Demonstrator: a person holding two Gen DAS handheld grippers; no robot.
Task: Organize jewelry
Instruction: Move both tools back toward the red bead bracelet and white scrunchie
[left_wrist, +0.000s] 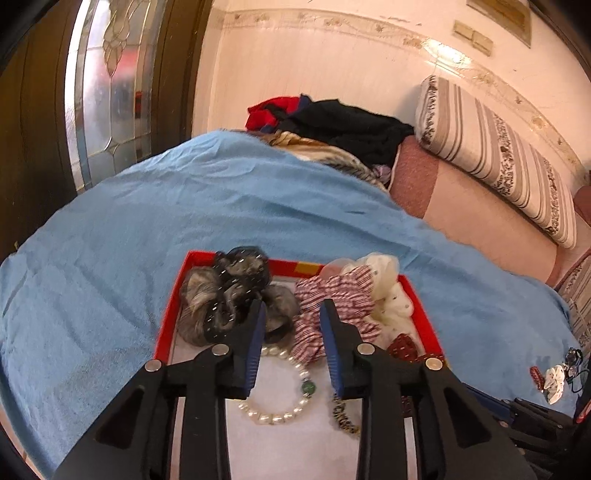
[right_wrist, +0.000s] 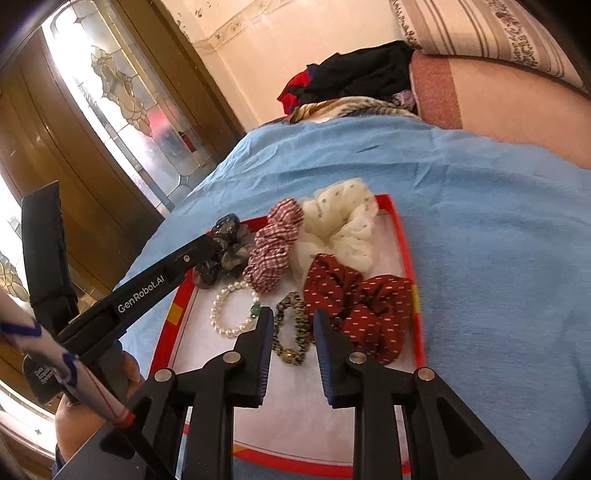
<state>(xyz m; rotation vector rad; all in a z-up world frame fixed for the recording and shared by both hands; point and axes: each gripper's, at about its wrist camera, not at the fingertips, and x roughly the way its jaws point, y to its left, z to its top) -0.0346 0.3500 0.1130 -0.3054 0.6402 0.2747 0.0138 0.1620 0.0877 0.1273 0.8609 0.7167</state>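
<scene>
Both grippers, left (left_wrist: 291, 314) & right (right_wrist: 293, 319), hang unclenched, empty, over my red tray (right_wrist: 404, 236).
Risk: pearl bracelet (left_wrist: 280, 410) just ahead snags on scrunchies.

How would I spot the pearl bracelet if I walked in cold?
Look on the blue bedspread for the red-rimmed tray. On its white floor, below the scrunchies, lies the pearl bracelet. It is the only ring of white beads, with one green bead, beside a darker speckled bracelet.

Scrunchies (right_wrist: 332, 225) lie behind two bracelets (right_wrist: 231, 310) in the tray (right_wrist: 408, 251).
</scene>
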